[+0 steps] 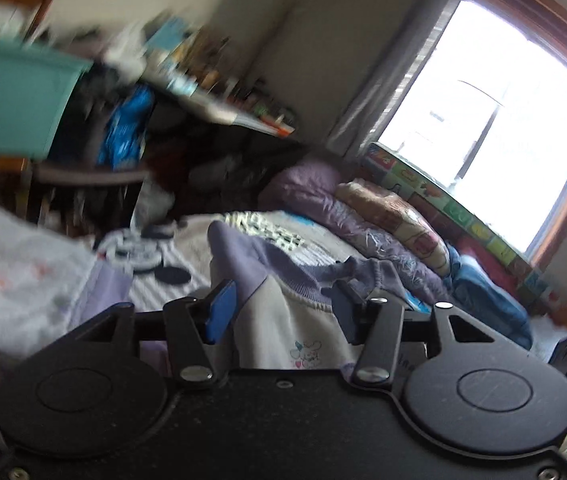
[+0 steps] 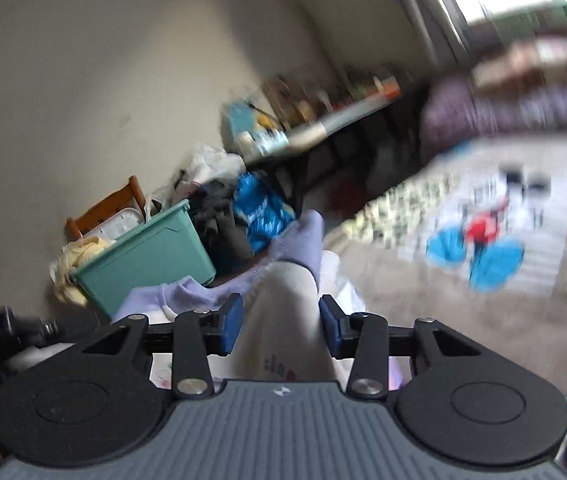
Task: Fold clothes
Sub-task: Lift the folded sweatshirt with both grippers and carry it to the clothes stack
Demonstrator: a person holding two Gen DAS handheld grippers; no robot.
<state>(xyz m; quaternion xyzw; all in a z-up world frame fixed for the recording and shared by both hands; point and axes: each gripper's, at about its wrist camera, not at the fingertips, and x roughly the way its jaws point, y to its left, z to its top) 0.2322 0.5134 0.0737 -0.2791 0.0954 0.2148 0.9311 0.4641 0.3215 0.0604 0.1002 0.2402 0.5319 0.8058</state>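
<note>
At the bottom centre of each view, a cream garment (image 1: 283, 320) with lilac cuffs lies on the bed (image 1: 187, 280) between parted jaws: left tool (image 1: 283, 308) released, right tool (image 2: 279, 322) flanking a sleeve, grip unclear. Left, a green bin (image 2: 151, 252) holds cloth.

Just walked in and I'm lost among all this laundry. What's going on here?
A person with a gripper in each hand is folding a cream garment with purple cuffs on the bed. A sleeve lies between the open fingers of the left gripper, and another sleeve runs between the open fingers of the right gripper; neither clamps the cloth. A teal bin of clothes sits nearby.
</note>
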